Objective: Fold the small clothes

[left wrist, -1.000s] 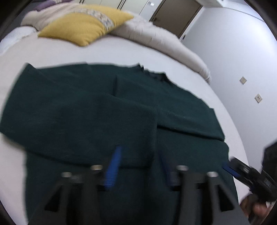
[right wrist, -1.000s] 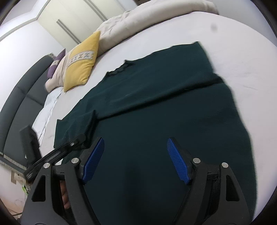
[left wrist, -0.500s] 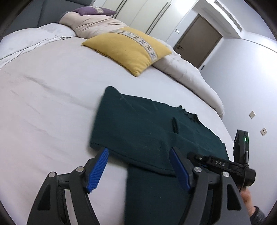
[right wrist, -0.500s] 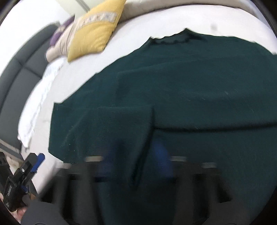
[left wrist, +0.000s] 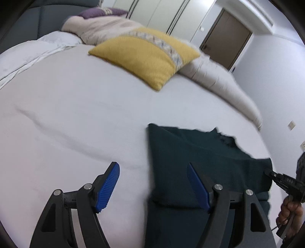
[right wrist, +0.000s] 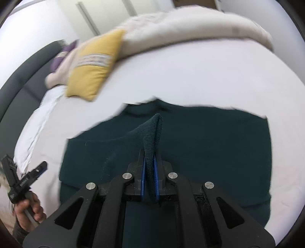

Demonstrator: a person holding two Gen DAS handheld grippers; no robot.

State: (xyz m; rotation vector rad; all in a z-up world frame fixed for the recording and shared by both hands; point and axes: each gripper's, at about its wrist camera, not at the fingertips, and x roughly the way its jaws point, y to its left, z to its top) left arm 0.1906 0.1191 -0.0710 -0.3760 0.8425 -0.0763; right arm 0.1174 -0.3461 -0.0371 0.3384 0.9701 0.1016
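On the white bed (right wrist: 200,76), the right hand-held gripper (right wrist: 149,171), apart a second ago, now pinches seemingly a dark green garment (right wrist: 209,143) fold.

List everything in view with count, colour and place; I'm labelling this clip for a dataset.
sweater: one, dark green, partly folded on the bed, a pinched fold raised.
cushion: one, yellow with a patterned band, near the head of the bed.
purple pillow: one, behind the cushion.
duvet: one, beige, bunched along the bed's far edge.
bed sheet: one, white, under everything.
headboard: one, dark grey.
door: one, brown, far wall.
left tool: black with blue pads, open, over the sweater's left edge.
right tool: black with blue pads, shut on the sweater.
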